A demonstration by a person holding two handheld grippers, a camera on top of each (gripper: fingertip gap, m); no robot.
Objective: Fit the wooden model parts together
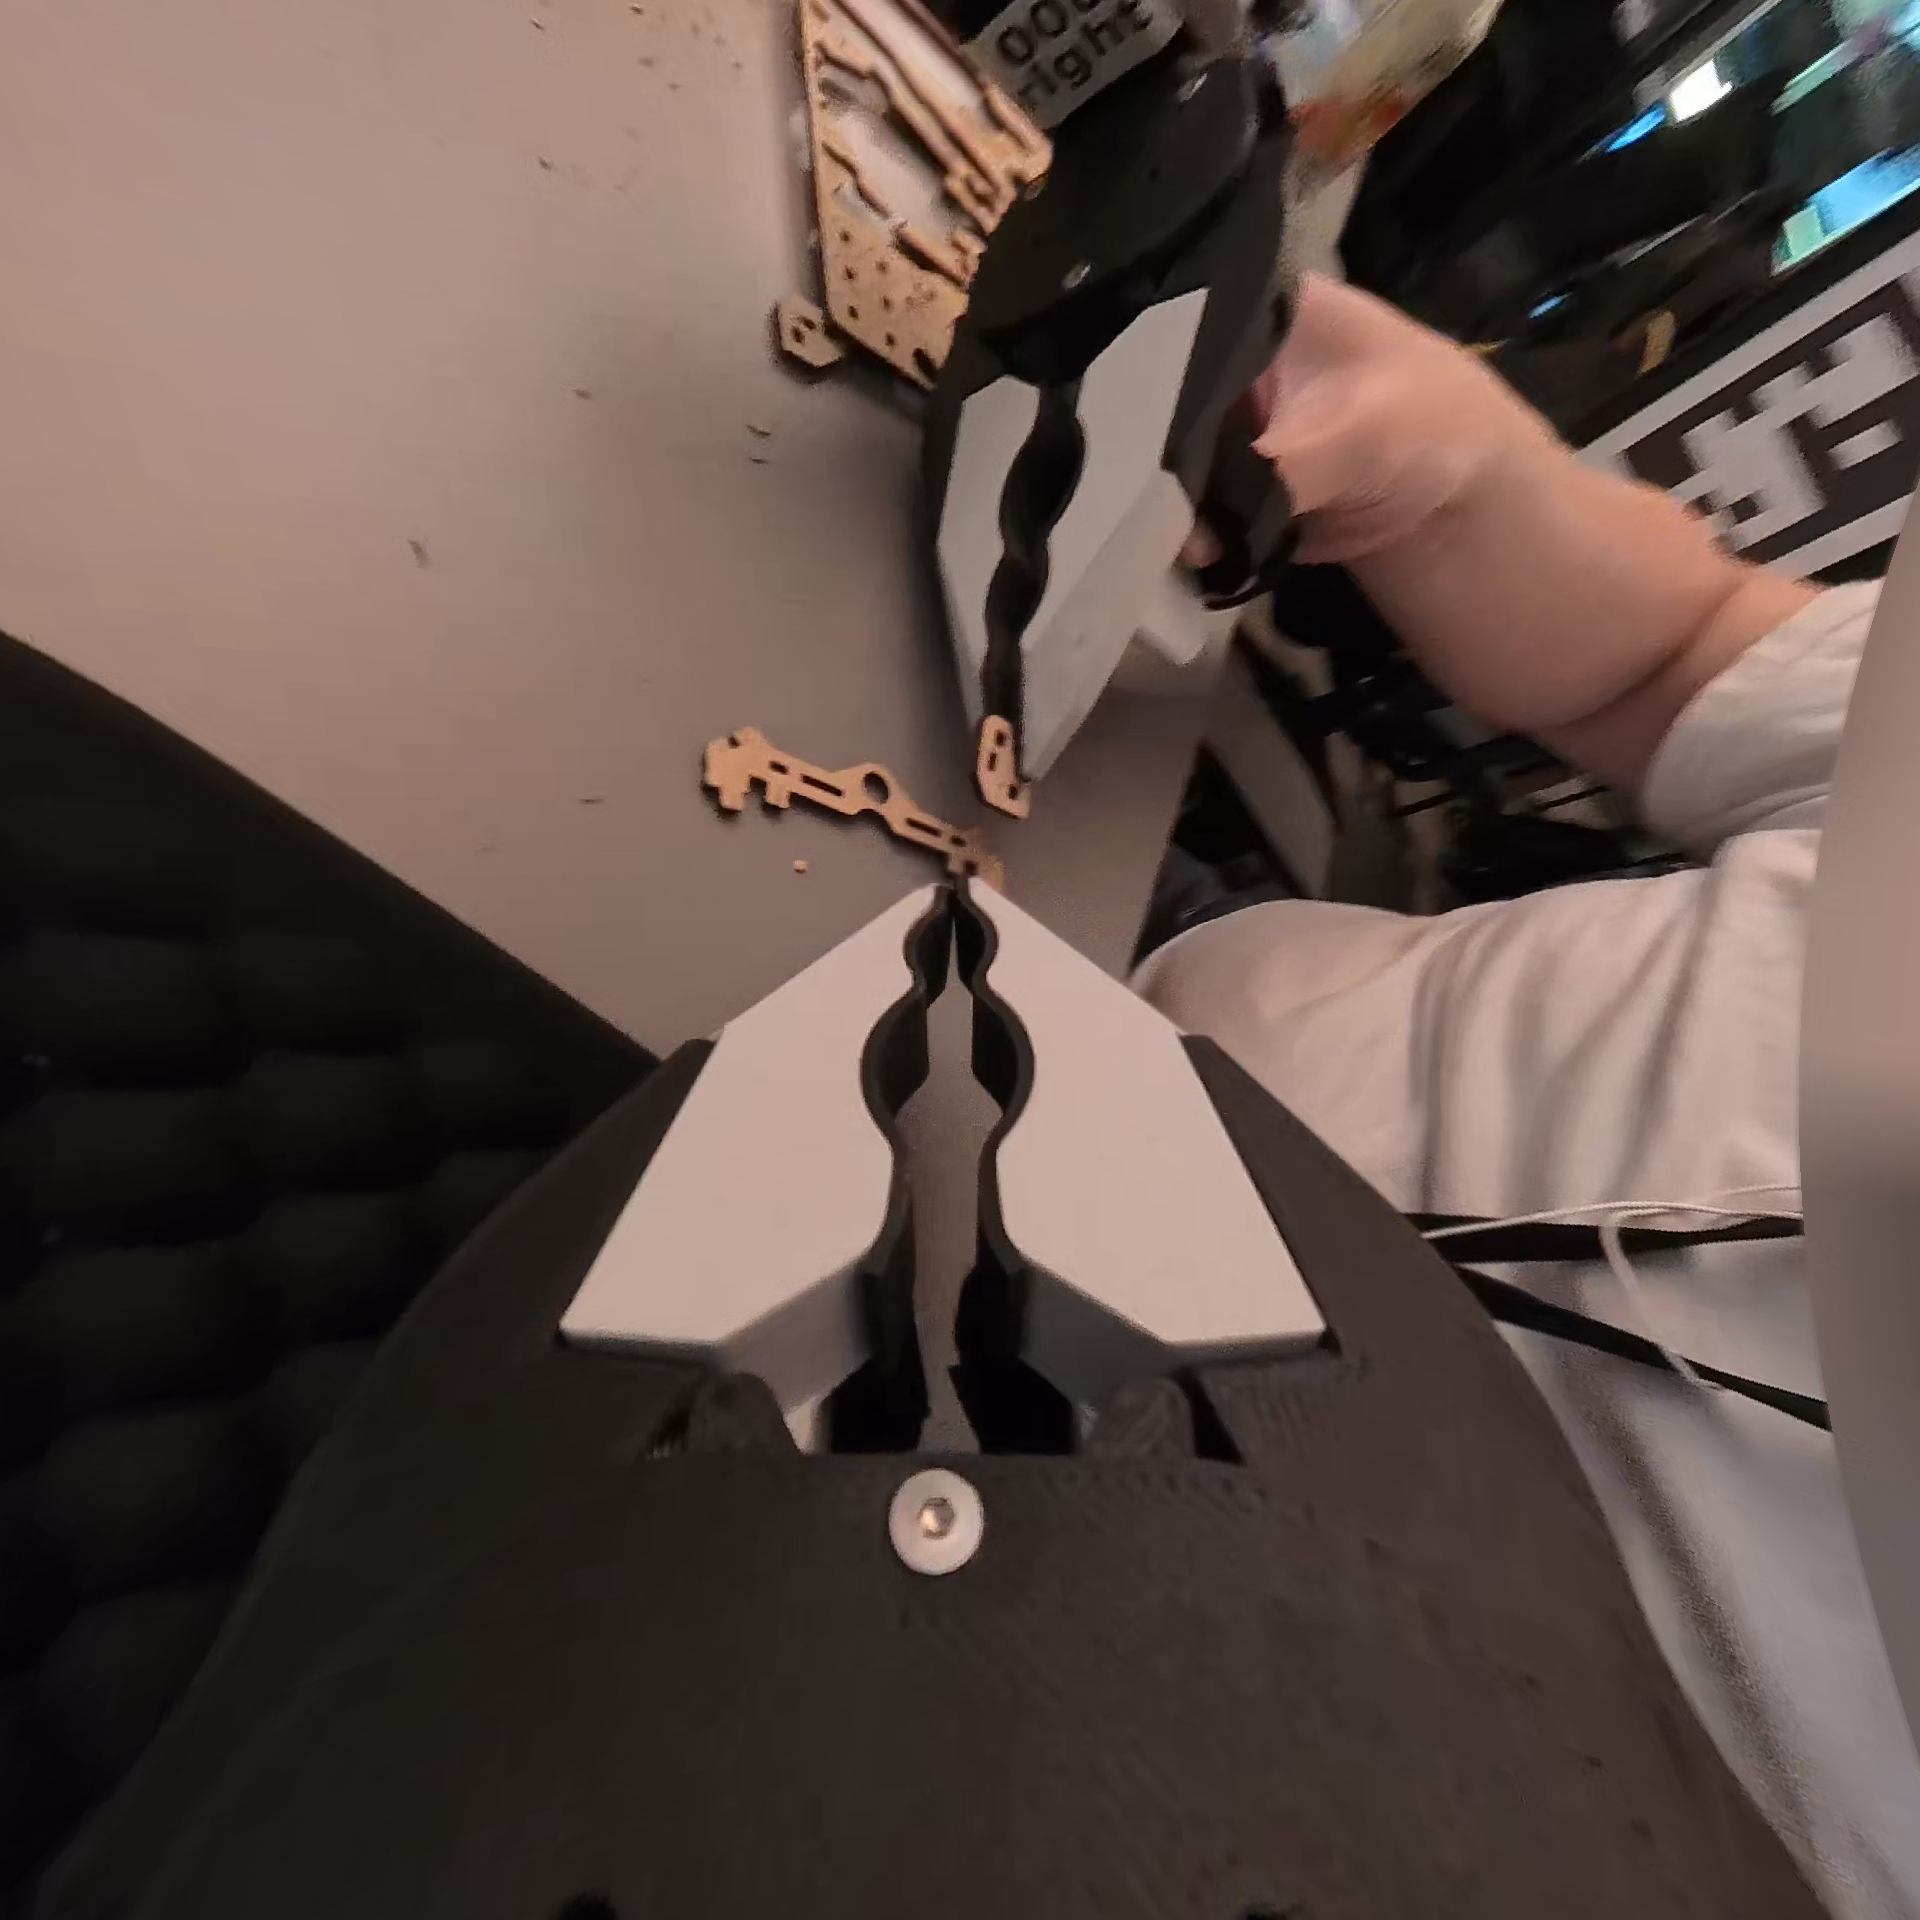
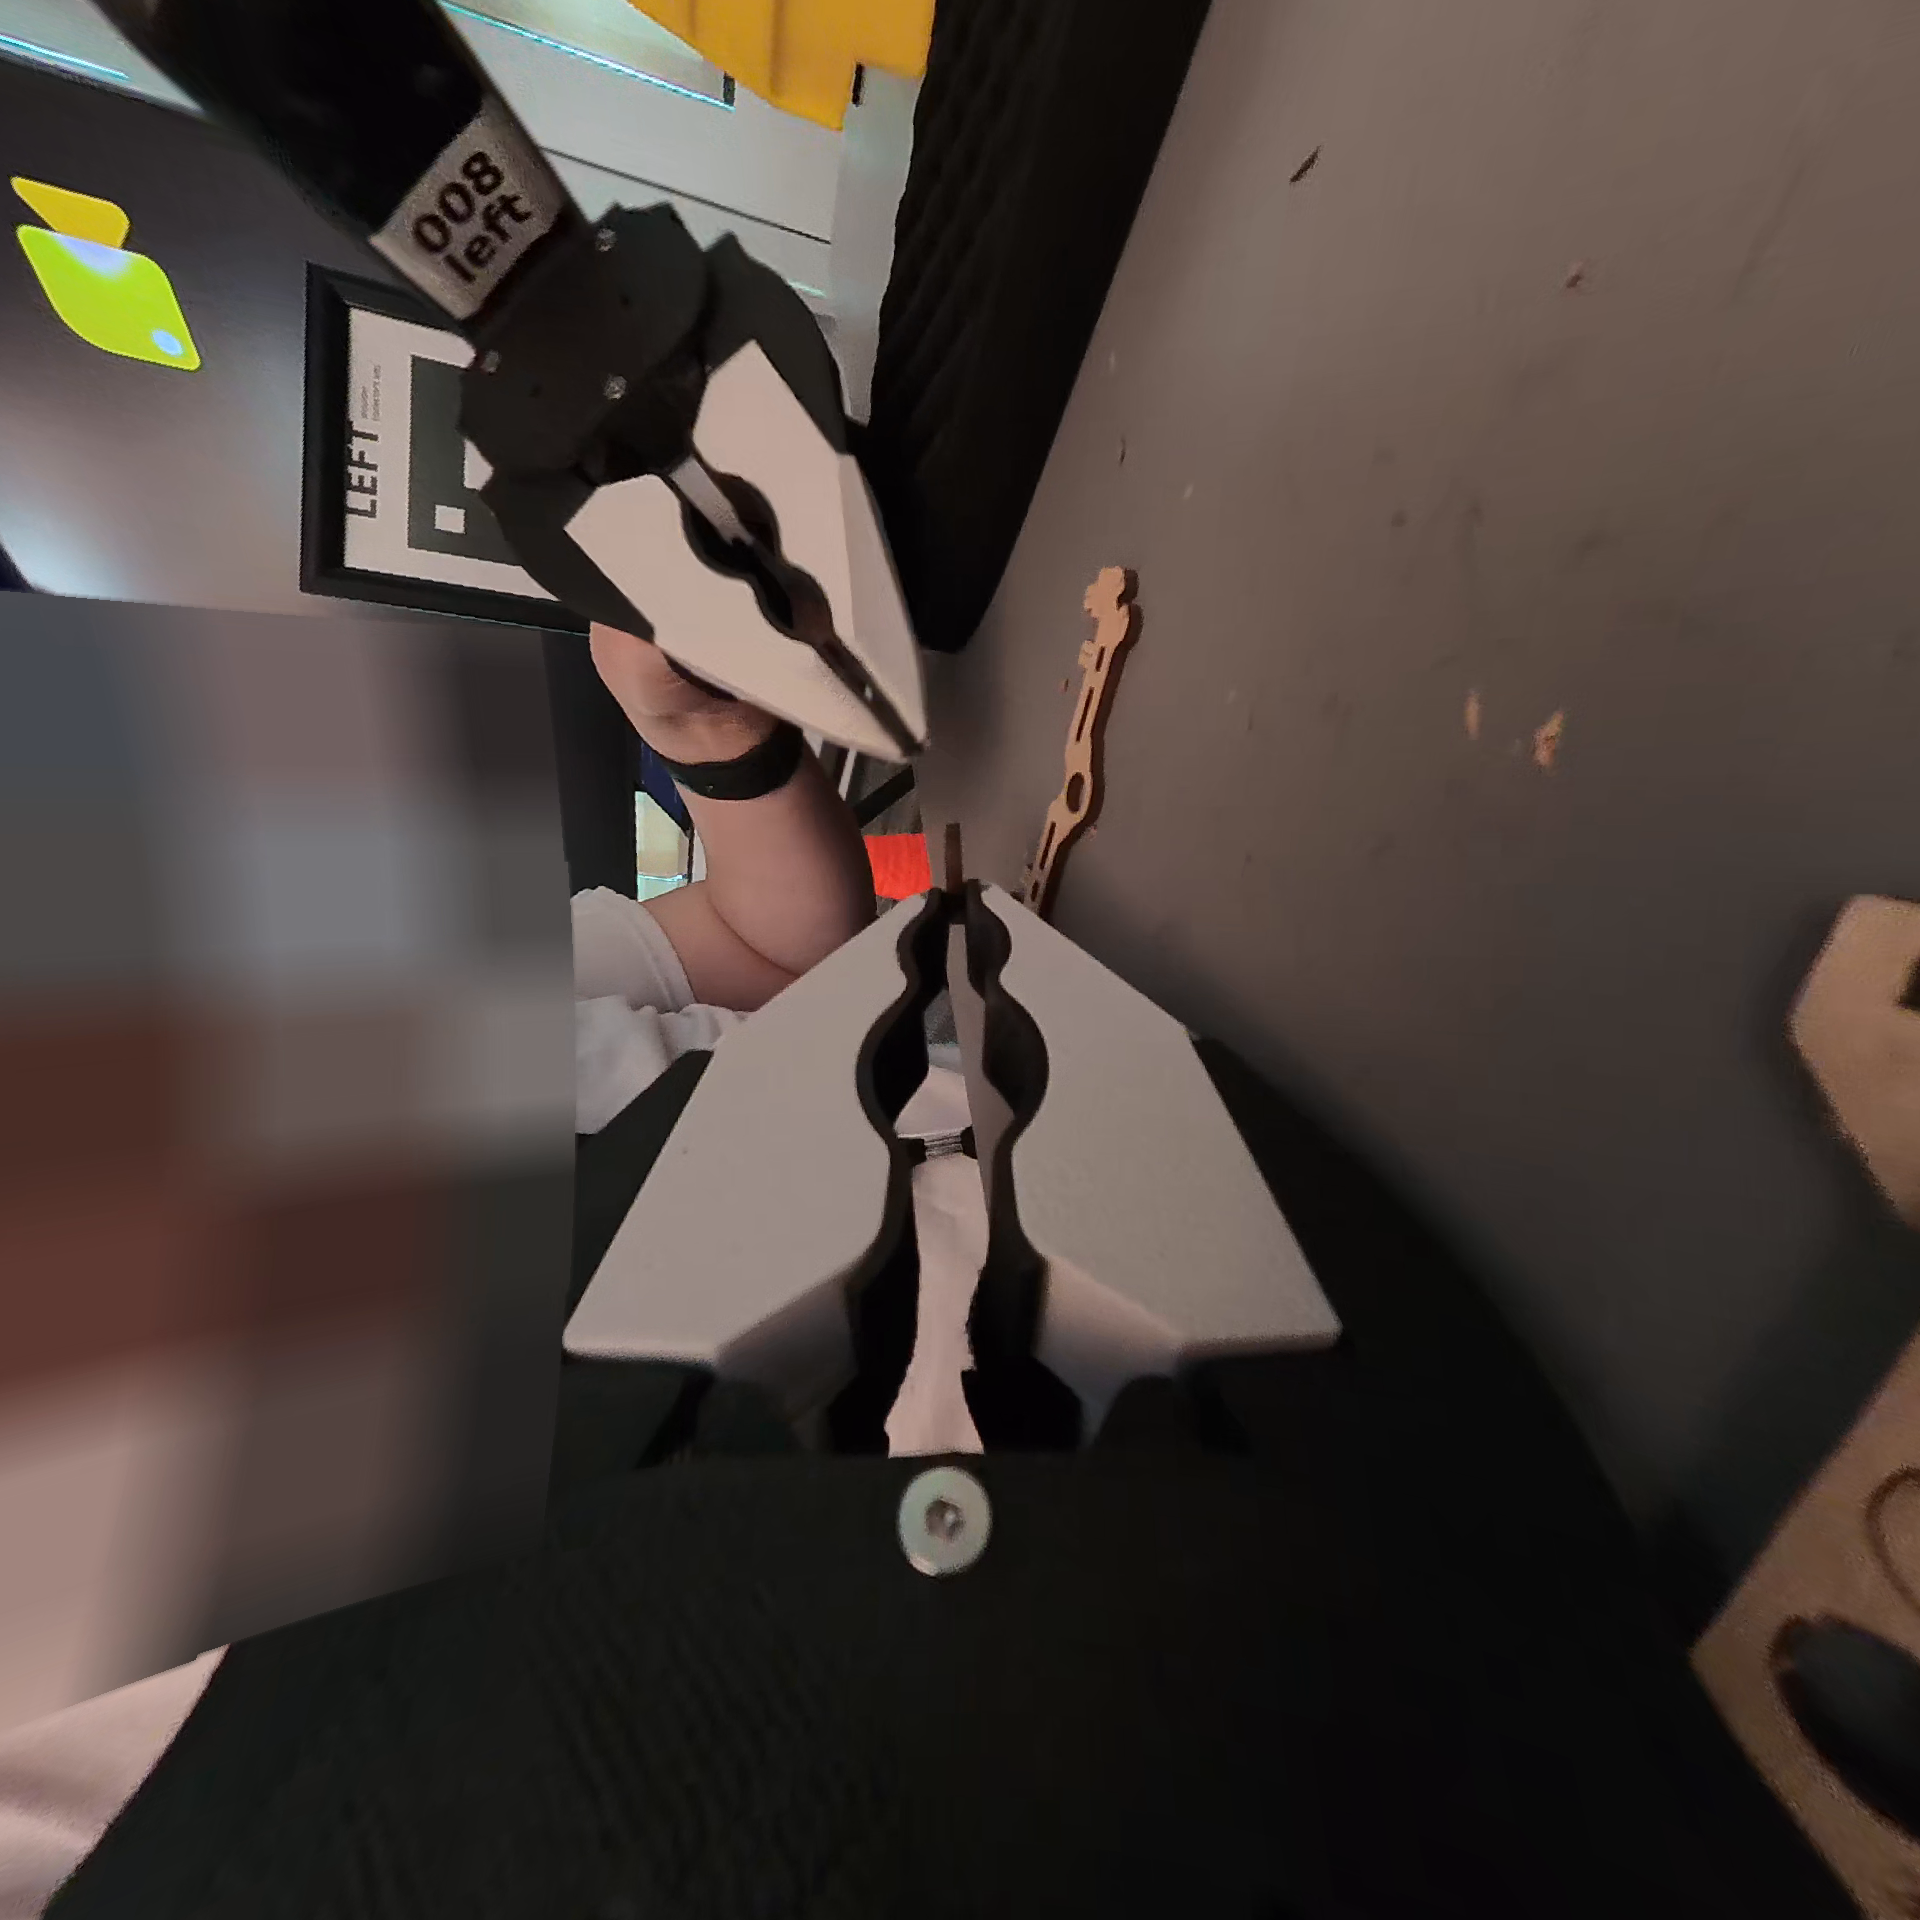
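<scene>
Two grippers are in our hands over a grey table (image 1: 364,416), and no box or tray shows in either view; the nearest thing to a holder is the flat wooden cut-out sheet (image 1: 904,177) lying at the table's far end, with most of its shapes already punched out and only empty outlines left in it.

Our left gripper (image 1: 954,896) has its jaws drawn together to a thin slit at the tips. They sit at the near end of the long wooden strip (image 1: 831,795), but we cannot tell from the left wrist view whether the tips actually pinch that end or only touch it; in the right wrist view the left gripper (image 2: 914,740) appears just apart from the strip (image 2: 1086,727).

Our right gripper (image 2: 954,891) has its jaws nearly closed on a small wooden piece (image 1: 1003,769), a short tab with slots cut through it, which juts from the tips and hangs clear above the table. In its own view only a thin dark edge of that piece (image 2: 952,852) pokes out between the tips.

That strip lies flat on the table, pale brown ply with darker laser-cut edges, a round hole near its middle, narrow slots along its length and a knobbed, notched far end. The small piece hangs just beside the strip's near end, not touching it.

Small wood crumbs (image 2: 1548,736) dot the tabletop.
</scene>
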